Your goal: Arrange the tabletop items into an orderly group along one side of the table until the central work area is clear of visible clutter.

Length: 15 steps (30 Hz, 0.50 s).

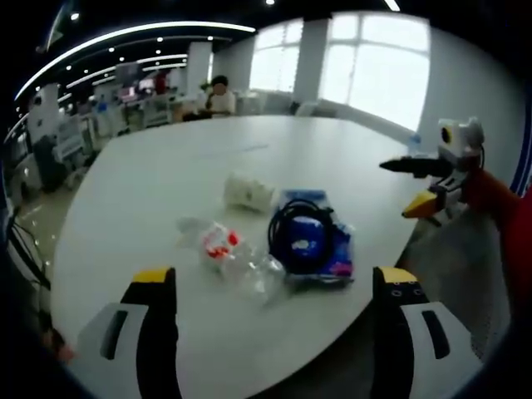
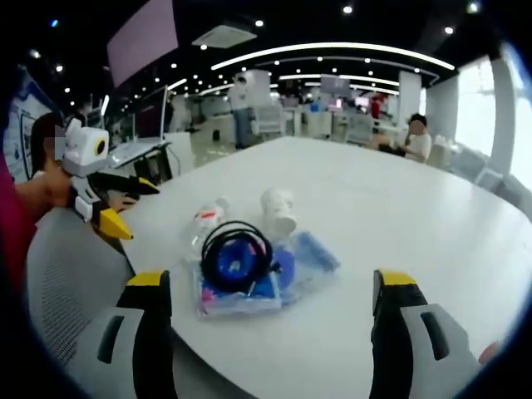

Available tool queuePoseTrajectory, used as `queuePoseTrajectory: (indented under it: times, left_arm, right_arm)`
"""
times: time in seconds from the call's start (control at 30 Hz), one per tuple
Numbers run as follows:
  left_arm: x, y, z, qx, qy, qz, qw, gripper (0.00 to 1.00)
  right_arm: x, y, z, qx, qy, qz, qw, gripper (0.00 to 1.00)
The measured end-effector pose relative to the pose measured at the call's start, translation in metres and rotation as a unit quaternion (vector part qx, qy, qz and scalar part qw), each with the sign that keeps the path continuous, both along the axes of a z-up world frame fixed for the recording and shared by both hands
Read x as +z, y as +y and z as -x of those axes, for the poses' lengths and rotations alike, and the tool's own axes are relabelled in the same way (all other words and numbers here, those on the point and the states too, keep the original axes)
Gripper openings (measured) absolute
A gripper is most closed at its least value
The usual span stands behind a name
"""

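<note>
Three items lie together on the white table (image 1: pixel 166 174): a crushed white paper cup (image 1: pixel 248 192), a clear plastic bottle with red on it (image 1: pixel 229 253) lying on its side, and a blue plastic-wrapped pack (image 1: pixel 320 249) with a coil of black cable (image 1: pixel 295 224) on top. My left gripper (image 1: pixel 273 278) is open just short of them, holding nothing. In the right gripper view the cup (image 2: pixel 278 209), bottle (image 2: pixel 204 224) and pack (image 2: pixel 249 278) sit ahead of my open, empty right gripper (image 2: pixel 270 281). Each gripper appears in the other's view: the right gripper (image 1: pixel 413 187) and the left gripper (image 2: pixel 133 208), both off the table's edge.
A grey mesh chair back (image 2: pixel 75 283) stands at the table's near edge, also seen in the left gripper view as the chair (image 1: pixel 453 266). A person (image 1: pixel 219 96) sits at the table's far end. Bare tabletop (image 2: pixel 391 208) stretches beyond the items.
</note>
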<state>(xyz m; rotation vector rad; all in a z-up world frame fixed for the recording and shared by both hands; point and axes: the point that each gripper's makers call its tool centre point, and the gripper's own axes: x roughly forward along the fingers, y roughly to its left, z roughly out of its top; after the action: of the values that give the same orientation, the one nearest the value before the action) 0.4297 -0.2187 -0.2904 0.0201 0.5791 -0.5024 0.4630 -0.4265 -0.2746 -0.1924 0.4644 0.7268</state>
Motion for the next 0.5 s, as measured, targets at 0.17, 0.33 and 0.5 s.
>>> queuePoseTrajectory:
  times: [0.17, 0.33, 0.5]
  left_arm:
    - [-0.0007, 0.0002, 0.0002, -0.001, 0.002, -0.001, 1.0, 0.94]
    - [-0.0015, -0.0001, 0.0006, -0.001, 0.004, 0.0, 1.0, 0.94]
    - [-0.0023, -0.0002, 0.0008, -0.001, 0.006, 0.001, 1.0, 0.93]
  right_arm:
    - [-0.0001, 0.0003, 0.0005, 0.001, 0.0, 0.001, 1.0, 0.99]
    - [-0.0007, 0.0006, 0.0011, 0.002, 0.001, 0.003, 1.0, 0.99]
    - [-0.0007, 0.0002, 0.0013, 0.002, 0.001, 0.003, 1.0, 0.99]
